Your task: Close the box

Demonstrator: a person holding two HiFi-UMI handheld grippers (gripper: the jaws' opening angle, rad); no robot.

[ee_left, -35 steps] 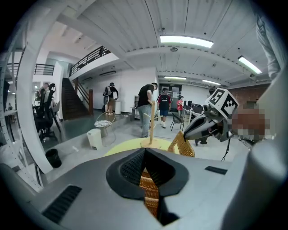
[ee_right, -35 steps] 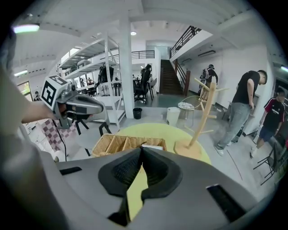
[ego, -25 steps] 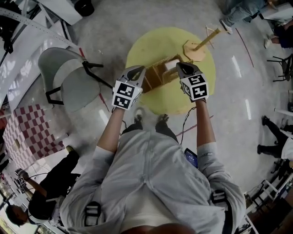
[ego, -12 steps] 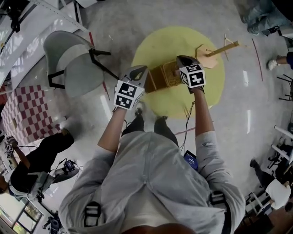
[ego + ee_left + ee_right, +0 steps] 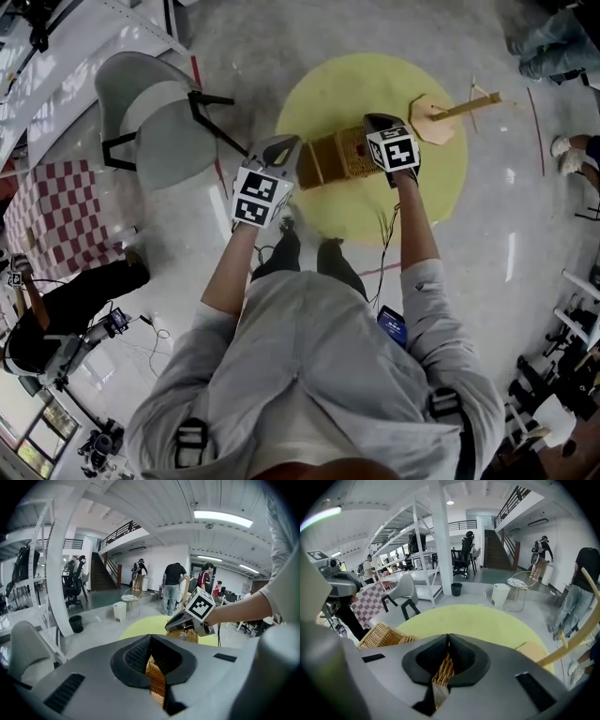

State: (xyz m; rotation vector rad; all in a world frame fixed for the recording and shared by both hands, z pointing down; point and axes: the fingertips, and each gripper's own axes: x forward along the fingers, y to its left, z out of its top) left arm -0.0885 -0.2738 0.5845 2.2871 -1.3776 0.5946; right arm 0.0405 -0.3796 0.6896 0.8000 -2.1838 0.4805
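Observation:
A woven wicker box (image 5: 336, 159) hangs over the round yellow table (image 5: 427, 202), held between my two grippers. My left gripper (image 5: 286, 150) grips its left end; in the left gripper view the jaws (image 5: 151, 651) are shut on a wicker strip (image 5: 156, 682). My right gripper (image 5: 380, 127) grips the right end, and in its own view the jaws (image 5: 447, 652) pinch a wicker edge (image 5: 443, 672). The rest of the box (image 5: 380, 637) shows to that view's left. From the left gripper view, the right gripper (image 5: 187, 620) sits on top of the wicker (image 5: 190, 635).
A wooden stand with a hexagonal base (image 5: 434, 120) and a slanted stick rests on the table's far right. A grey chair (image 5: 155, 127) stands left of the table. People stand and sit around the room, one low at the left (image 5: 66, 314).
The right gripper has come in closer to the left one, and the box between them looks flatter, its pale inside no longer showing. The head view has shifted too.

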